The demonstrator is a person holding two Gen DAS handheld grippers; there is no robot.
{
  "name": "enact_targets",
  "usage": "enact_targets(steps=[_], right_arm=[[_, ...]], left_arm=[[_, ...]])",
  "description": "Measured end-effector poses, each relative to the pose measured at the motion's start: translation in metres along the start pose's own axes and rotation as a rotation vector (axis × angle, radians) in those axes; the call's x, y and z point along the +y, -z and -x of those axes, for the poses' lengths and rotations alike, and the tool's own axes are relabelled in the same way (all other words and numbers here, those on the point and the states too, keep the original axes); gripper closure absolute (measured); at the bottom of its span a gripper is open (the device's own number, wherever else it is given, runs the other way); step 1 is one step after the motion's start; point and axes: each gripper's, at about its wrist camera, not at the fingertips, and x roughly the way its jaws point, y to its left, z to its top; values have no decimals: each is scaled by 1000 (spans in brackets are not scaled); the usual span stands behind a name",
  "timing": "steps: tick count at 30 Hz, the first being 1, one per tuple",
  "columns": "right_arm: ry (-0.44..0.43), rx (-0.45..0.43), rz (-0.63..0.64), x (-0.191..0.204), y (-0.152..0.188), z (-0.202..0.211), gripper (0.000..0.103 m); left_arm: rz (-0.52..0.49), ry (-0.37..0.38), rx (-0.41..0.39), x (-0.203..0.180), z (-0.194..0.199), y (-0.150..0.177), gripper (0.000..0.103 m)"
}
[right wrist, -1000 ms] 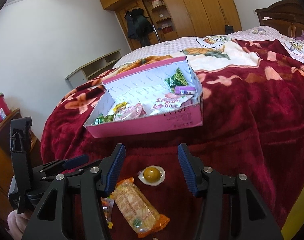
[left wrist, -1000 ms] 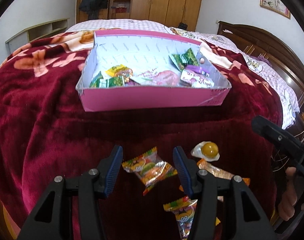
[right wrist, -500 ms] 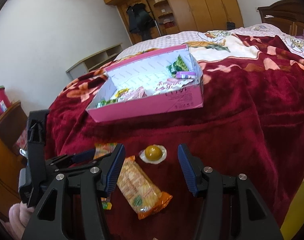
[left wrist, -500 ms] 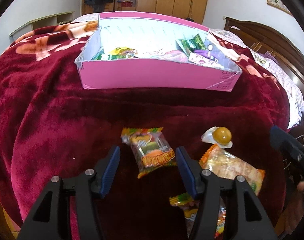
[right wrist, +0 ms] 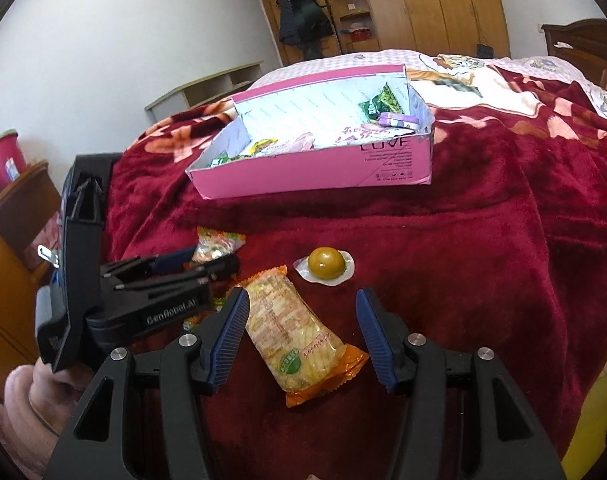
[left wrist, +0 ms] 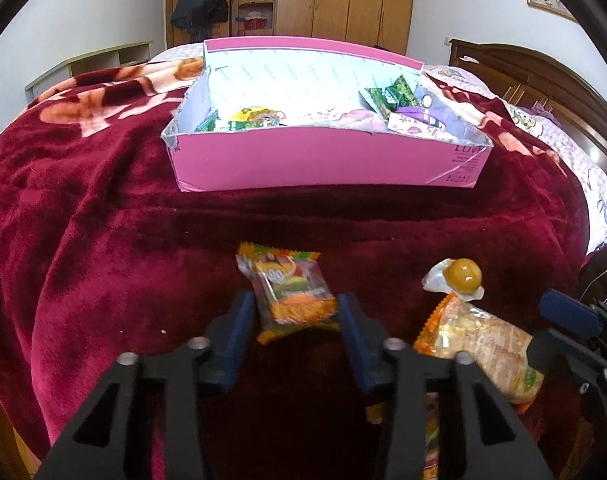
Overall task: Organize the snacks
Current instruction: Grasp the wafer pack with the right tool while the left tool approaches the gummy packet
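A pink box [left wrist: 323, 160] holding several snack packets sits on the red blanket; it also shows in the right wrist view [right wrist: 315, 168]. My left gripper [left wrist: 297, 312] is open, its fingers on either side of a colourful candy packet [left wrist: 291, 292] lying on the blanket. My right gripper [right wrist: 303, 316] is open over a long orange cracker packet [right wrist: 295, 332]. A round yellow-brown sweet in clear wrap [right wrist: 325, 266] lies just beyond it, also seen in the left wrist view [left wrist: 461, 276].
The red floral blanket [right wrist: 483, 240] covers the bed. The bed's near edge falls away at the left, by a wooden cabinet [right wrist: 7, 216] with a red jar [right wrist: 3, 156]. Wardrobes [left wrist: 343, 0] stand at the back. Another packet [left wrist: 431, 452] lies under my left gripper.
My left gripper has moved forward and down so its fingers now flank the candy packet. My right gripper has come lower over the cracker packet. Both stay open.
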Motion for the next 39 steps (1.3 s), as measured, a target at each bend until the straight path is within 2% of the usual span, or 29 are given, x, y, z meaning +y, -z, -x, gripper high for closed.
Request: enact_targets(steps=[11, 24, 30, 36, 39], right_arm=[[-3, 56, 0, 0, 9, -17, 46], [-10, 38, 28, 3, 16, -23, 44], [10, 41, 96, 10, 24, -19, 42], [16, 37, 71, 8, 25, -23, 42], [32, 30, 65, 7, 26, -24, 47]], left_arm=[[36, 15, -13, 17, -8, 4, 60], [15, 9, -12, 15, -15, 7, 58], [10, 8, -19, 13, -15, 7, 58], [2, 9, -29, 13, -14, 7, 59], [5, 17, -36, 14, -11, 8, 60]])
